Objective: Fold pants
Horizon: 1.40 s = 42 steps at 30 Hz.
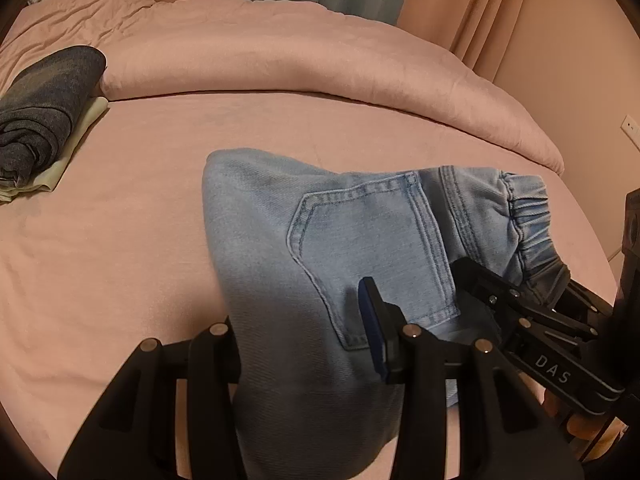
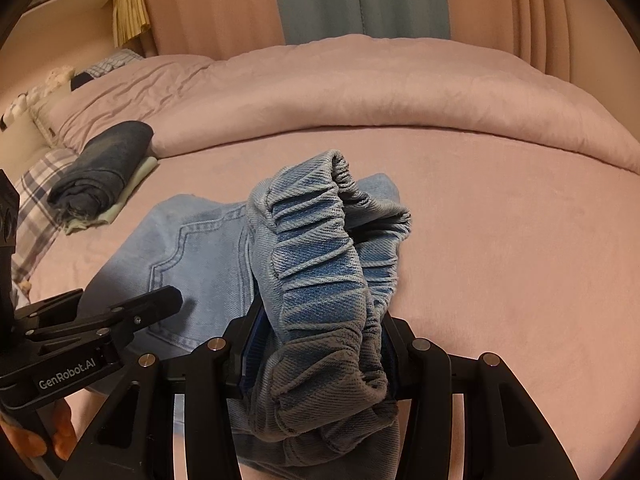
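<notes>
Light blue jeans (image 1: 280, 240) lie partly on the pink bed sheet (image 1: 120, 240), back pocket (image 1: 360, 232) facing up. In the left wrist view my left gripper (image 1: 300, 320) is shut on a fold of the denim. One blue-padded finger (image 1: 372, 328) shows and the other is hidden under the cloth. In the right wrist view the bunched elastic waistband (image 2: 320, 264) stands up between the pads of my right gripper (image 2: 320, 348), which is shut on it. Each gripper shows in the other's view, the right gripper (image 1: 476, 276) by the pocket and the left gripper (image 2: 164, 298) on the seat.
A folded dark denim stack (image 1: 44, 120) on a cream cloth sits at the left of the bed, beside a rolled-back pink duvet (image 1: 320, 68). A plaid pillow (image 2: 36, 208) lies farther left. Curtains (image 2: 360, 0) hang behind the bed. Bare sheet lies ahead and to the right.
</notes>
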Each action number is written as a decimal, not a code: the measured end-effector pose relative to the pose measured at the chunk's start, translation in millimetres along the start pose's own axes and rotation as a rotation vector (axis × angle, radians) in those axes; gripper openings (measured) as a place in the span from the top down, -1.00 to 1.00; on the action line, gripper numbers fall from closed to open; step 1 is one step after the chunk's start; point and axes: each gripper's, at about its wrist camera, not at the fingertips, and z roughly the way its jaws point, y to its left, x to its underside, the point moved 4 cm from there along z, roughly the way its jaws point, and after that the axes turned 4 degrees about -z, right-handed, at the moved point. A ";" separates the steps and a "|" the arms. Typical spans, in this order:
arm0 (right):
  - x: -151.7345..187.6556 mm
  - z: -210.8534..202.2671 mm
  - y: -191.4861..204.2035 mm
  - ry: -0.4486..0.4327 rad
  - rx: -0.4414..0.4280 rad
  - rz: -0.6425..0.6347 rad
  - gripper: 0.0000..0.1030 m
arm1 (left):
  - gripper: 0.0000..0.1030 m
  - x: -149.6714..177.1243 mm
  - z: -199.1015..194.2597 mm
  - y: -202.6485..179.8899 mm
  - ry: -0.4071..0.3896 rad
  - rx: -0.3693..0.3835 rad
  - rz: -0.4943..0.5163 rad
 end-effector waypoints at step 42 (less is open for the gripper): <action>5.2 11.8 -7.3 0.030 -0.018 0.054 0.01 | 0.12 2.4 8.7 1.0 0.025 -0.044 0.022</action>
